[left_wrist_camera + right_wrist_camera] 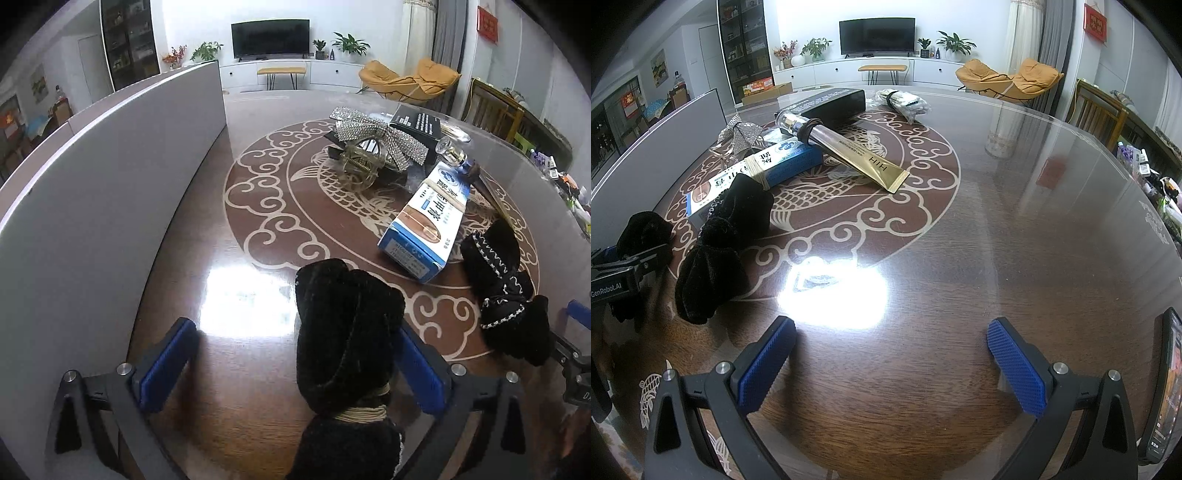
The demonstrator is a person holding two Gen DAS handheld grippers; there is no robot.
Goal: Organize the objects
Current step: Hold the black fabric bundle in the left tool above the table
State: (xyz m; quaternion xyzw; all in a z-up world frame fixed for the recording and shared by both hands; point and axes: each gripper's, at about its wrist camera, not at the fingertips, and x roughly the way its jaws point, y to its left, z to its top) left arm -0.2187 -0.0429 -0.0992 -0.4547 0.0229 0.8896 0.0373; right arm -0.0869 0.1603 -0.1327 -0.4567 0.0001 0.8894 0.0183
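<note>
Up close, the left gripper (291, 369) stood with its blue-padded fingers (166, 365) spread wide over the dark wooden table with pale cloud-scroll inlay (236, 236). A black velvet bow bound with cream cord (347, 343) lay between the pads; its right edge came close against the right pad, but whether they touched I could not tell, and the left pad stood clear. The bow's lower half ran off the bottom of the view.

Just to its right a second black velvet bow with white zigzag trim (502, 291) lay on the table, its far end meeting the blue-and-white carton wrapped in rubber bands (424, 218). Beyond that sat a rhinestone bow hair clip (373, 136) over a clear claw clip (358, 166), with a black box (417, 123) behind. A grey upright panel (110, 177) hid everything on the left.

The right gripper (890, 362) hung with its fingers wide apart and nothing between them, over bare wood with a bright glare. From that side a gold tube with a clear cap (849, 151) leaned across the carton, and a bundle in crinkled clear wrap (905, 99) lay too far off to make out. A phone (1163, 387) was cut off at the right edge.
</note>
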